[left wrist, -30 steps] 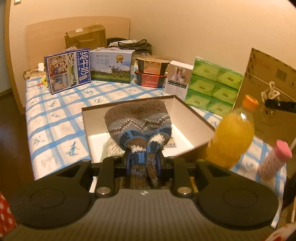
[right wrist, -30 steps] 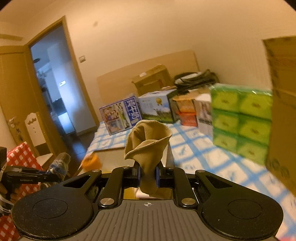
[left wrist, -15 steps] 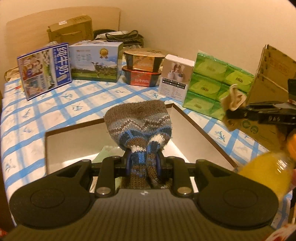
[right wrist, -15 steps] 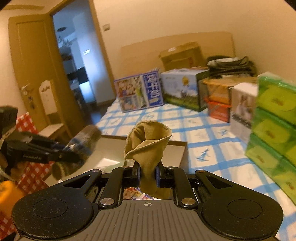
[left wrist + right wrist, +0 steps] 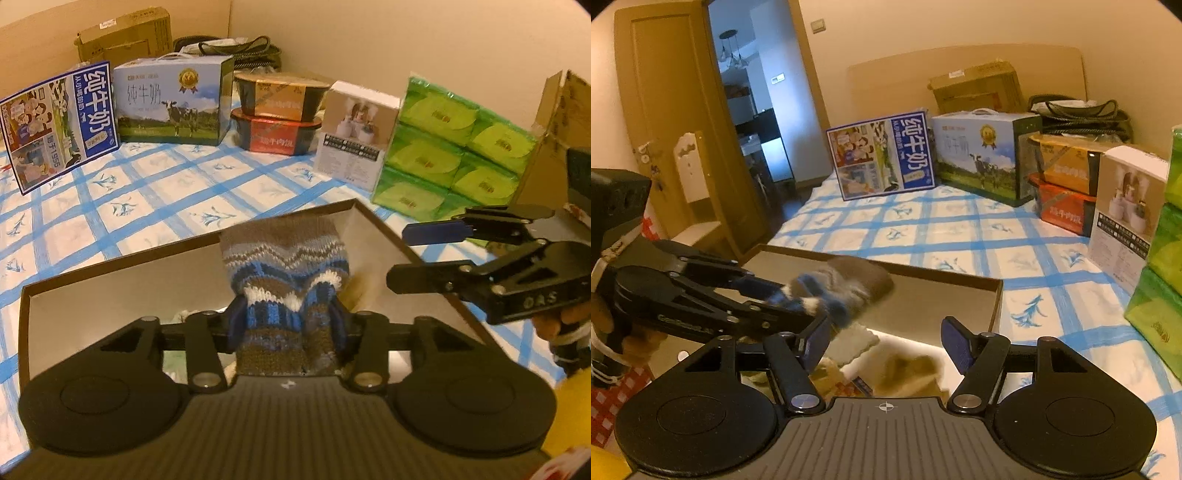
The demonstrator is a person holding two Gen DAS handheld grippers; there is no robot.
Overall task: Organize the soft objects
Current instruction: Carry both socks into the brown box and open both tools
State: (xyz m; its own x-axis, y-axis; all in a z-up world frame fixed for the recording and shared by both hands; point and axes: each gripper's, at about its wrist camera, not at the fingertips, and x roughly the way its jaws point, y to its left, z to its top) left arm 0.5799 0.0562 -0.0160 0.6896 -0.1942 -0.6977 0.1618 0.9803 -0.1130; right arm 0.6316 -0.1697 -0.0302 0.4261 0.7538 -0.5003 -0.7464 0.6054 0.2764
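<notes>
Fingers of left gripper [image 5: 286,326] just parting around knitted sock [image 5: 286,273]; right gripper [image 5: 886,341] fingers just opened wide, empty.

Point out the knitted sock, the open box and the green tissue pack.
knitted sock [image 5: 284,258], left wrist view, patterned upper part.
open box [image 5: 380,230], left wrist view, far right rim.
green tissue pack [image 5: 443,147], left wrist view, front face.

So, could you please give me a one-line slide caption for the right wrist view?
Right tongs open over the box, tan cloth below; left tongs bring the knitted sock.
</notes>
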